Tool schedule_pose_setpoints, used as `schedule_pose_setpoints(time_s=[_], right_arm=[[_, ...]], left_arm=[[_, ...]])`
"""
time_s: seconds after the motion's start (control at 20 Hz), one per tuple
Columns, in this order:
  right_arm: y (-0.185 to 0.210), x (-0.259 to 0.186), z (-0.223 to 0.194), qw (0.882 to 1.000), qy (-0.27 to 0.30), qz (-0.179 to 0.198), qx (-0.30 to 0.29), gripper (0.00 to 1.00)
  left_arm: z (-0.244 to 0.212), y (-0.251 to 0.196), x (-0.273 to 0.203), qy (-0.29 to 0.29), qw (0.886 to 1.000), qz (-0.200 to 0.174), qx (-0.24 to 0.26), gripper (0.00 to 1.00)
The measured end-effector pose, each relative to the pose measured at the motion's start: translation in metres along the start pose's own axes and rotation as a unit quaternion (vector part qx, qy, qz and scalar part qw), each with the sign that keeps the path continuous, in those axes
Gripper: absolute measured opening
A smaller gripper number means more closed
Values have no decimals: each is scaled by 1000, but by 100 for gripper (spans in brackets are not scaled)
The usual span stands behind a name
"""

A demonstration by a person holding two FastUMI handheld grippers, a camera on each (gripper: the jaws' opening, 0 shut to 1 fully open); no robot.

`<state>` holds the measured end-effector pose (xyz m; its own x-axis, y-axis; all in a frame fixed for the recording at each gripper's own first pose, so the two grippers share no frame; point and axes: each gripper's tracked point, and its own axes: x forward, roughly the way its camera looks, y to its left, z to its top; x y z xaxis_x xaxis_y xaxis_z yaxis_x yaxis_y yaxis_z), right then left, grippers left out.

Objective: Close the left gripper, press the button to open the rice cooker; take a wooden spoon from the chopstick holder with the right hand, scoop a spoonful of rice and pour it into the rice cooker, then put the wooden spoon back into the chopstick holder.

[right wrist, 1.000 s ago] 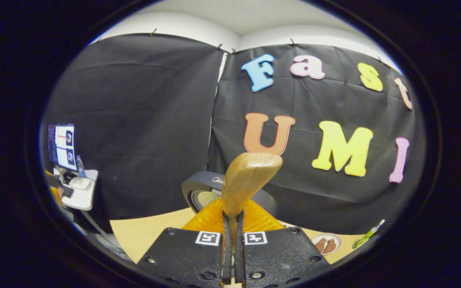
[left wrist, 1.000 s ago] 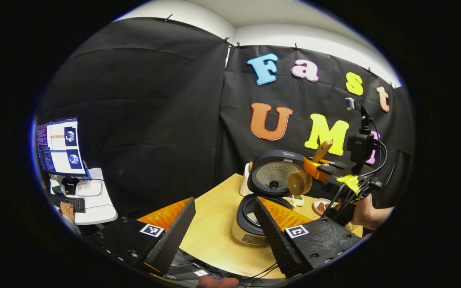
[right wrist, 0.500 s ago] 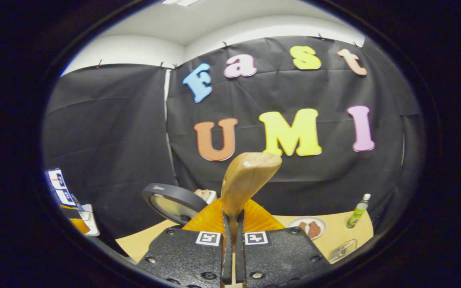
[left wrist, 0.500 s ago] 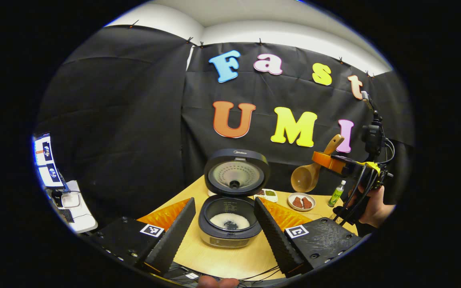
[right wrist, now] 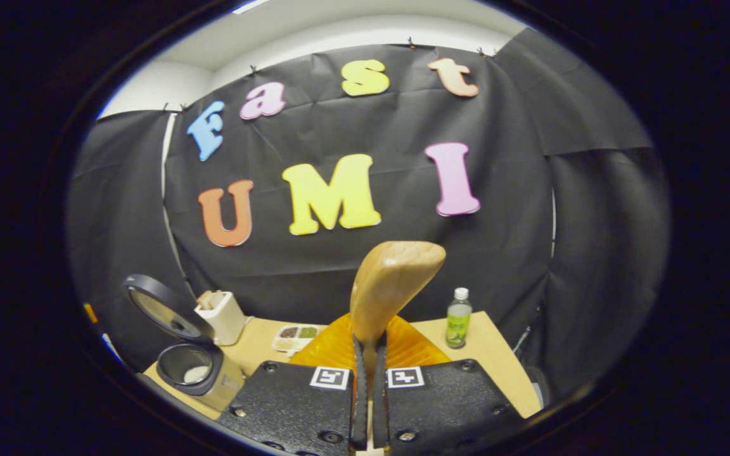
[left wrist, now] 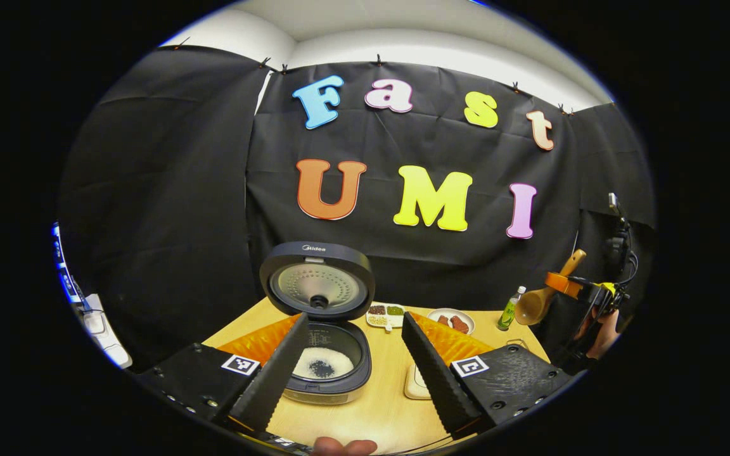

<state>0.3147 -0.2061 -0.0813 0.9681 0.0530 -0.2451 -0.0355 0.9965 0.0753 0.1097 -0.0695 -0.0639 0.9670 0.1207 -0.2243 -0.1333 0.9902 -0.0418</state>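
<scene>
In the left gripper view, the left gripper (left wrist: pixel 352 361) hovers with jaws spread wide and empty over bare table (left wrist: pixel 377 411), just before the rice cooker (left wrist: pixel 324 364), whose lid stands up over the rice in its pot. Well right, the right gripper (right wrist: pixel 368 386) pinches the wooden spoon (right wrist: pixel 390 288) handle between nearly closed fingers. Farther back in the right gripper view stand the chopstick holder (right wrist: pixel 222 316), a divided dish (right wrist: pixel 295 335) and a green bottle (right wrist: pixel 459 320).

looks like a staged recording booth, not a real kitchen; black cloth (left wrist: pixel 168 190) clipped up as walls under a white ceiling, a wood surface (left wrist: pixel 384 405) with a rice cooker (left wrist: pixel 324 354), snack dishes (left wrist: pixel 385 313) and a bottle (right wrist: pixel 459 318) as props
</scene>
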Motion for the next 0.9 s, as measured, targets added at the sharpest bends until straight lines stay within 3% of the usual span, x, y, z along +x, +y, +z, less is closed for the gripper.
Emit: schedule_pose_setpoints(time_s=[0.3, 0.9], right_arm=[[-78, 45, -58, 997, 57, -41, 28, 8], [-114, 95, -178, 988, 139, -55, 38, 12]], left_arm=[[-8, -9, 2, 12, 1000, 14, 25, 95], [-16, -1, -8, 30, 998, 50, 36, 95]])
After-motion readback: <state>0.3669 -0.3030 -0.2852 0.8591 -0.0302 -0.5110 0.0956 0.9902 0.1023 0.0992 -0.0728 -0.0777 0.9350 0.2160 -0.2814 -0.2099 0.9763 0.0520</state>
